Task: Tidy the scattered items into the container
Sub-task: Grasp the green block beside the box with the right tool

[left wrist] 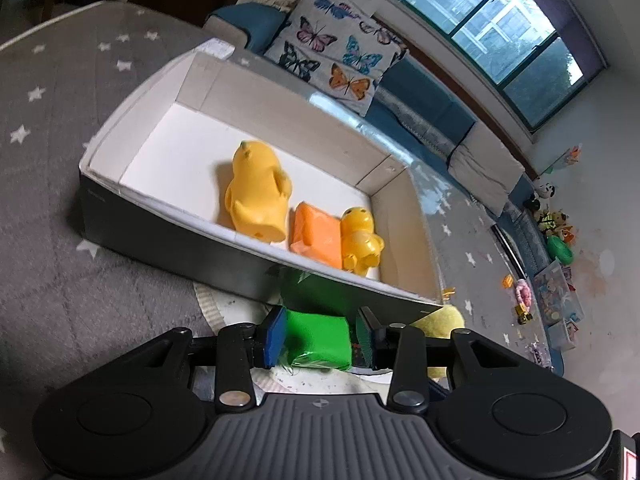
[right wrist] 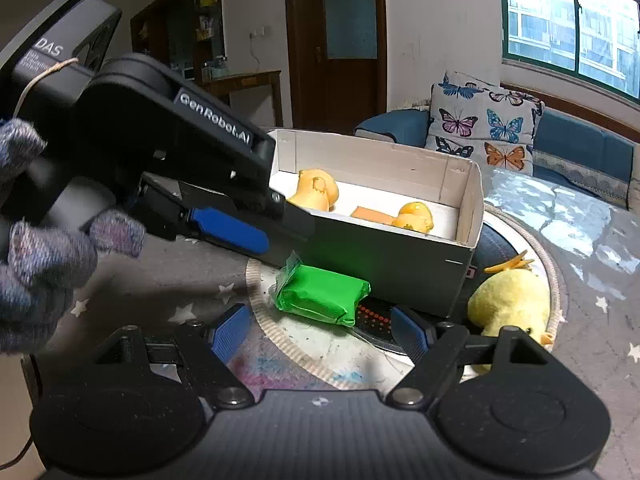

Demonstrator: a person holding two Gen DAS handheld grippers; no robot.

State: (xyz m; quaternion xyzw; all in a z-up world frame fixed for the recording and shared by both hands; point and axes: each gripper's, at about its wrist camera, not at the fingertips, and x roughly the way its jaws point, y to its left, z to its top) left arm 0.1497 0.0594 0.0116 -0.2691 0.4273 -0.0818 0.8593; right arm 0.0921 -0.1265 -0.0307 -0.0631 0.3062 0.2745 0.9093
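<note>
A green wrapped block (left wrist: 318,338) (right wrist: 320,294) lies on the round mat in front of the container. My left gripper (left wrist: 322,328) hangs over it, tilted downward and open, with the block showing in the gap between its pads. From the right wrist view, its blue finger (right wrist: 228,230) reaches to the block's left end. My right gripper (right wrist: 320,332) is open just short of the block, holding nothing. The container (left wrist: 180,236) (right wrist: 380,264), grey outside and white inside, holds a big yellow duck (left wrist: 256,192), an orange block (left wrist: 316,236) and a small yellow duck (left wrist: 360,240).
A yellow plush duck (right wrist: 508,300) lies on the mat to the right of the container's corner. A gloved hand (right wrist: 40,272) holds the left gripper. Behind stand a butterfly pillow (right wrist: 480,128) and blue sofa. Small toys (left wrist: 552,280) litter the floor at far right.
</note>
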